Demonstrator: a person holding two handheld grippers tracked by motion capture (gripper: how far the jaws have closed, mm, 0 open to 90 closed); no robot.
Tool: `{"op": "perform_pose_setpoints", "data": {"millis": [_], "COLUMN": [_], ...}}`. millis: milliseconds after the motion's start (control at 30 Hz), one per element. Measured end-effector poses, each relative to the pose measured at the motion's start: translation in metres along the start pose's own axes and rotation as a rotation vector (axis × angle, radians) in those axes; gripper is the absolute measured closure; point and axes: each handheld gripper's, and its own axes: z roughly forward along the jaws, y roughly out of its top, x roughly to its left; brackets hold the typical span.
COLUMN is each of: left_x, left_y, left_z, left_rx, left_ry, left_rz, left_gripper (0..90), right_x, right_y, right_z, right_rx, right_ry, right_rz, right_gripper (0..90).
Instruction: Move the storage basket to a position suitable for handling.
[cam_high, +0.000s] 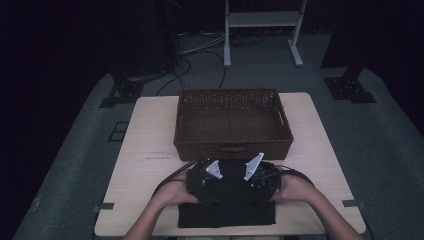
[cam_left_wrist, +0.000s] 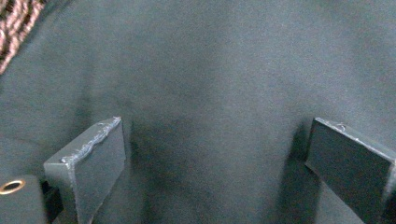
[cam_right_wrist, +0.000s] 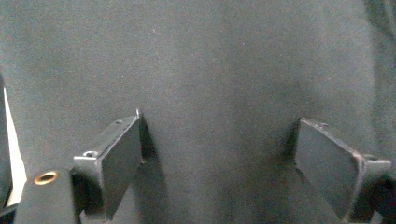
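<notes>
At lower centre of the high view, the left gripper (cam_high: 212, 176) and right gripper (cam_high: 255, 175) press wide-spread jaws onto a folded black cloth (cam_high: 227, 215) below the wicker basket (cam_high: 233, 145).

Basket (cam_high: 233, 120): was dark brown, woven wicker.
Cloth (cam_high: 227, 214): was plain black.
Counter (cam_high: 145, 145): was pale, light wood.
Floor (cam_high: 65, 165): was grey-green.
Left gripper (cam_left_wrist: 215, 154): had black jaws.
Right gripper (cam_right_wrist: 219, 149): had black jaws.

Overhead forward-down view; both gripper views close on dark cloth (cam_high: 227, 215).
</notes>
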Motion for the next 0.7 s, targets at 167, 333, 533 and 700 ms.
{"op": "perform_pose_setpoints", "data": {"millis": [167, 333, 533, 700], "left_x": [0.006, 0.012, 0.016, 0.014], "left_y": [-0.003, -0.008, -0.011, -0.009], "left_z": [0.006, 0.010, 0.014, 0.016], "left_rx": [0.007, -0.008, -0.025, -0.021], "left_ry": [-0.029, -0.059, -0.080, -0.057], "left_rz": [-0.052, -0.102, -0.132, -0.125], "left_gripper": [4.4, 5.1, 5.2, 6.2], "right_x": [-0.001, -0.007, -0.010, -0.009], "right_y": [0.000, -0.003, -0.007, -0.004], "right_z": [0.006, 0.009, 0.013, 0.015], "right_rx": [0.020, 0.004, -0.024, -0.004], "right_ry": [-0.005, 0.024, 0.042, 0.033], "right_rz": [0.017, 0.048, 0.070, 0.077], "right_gripper": [11.6, 10.8, 10.8, 11.1]}}
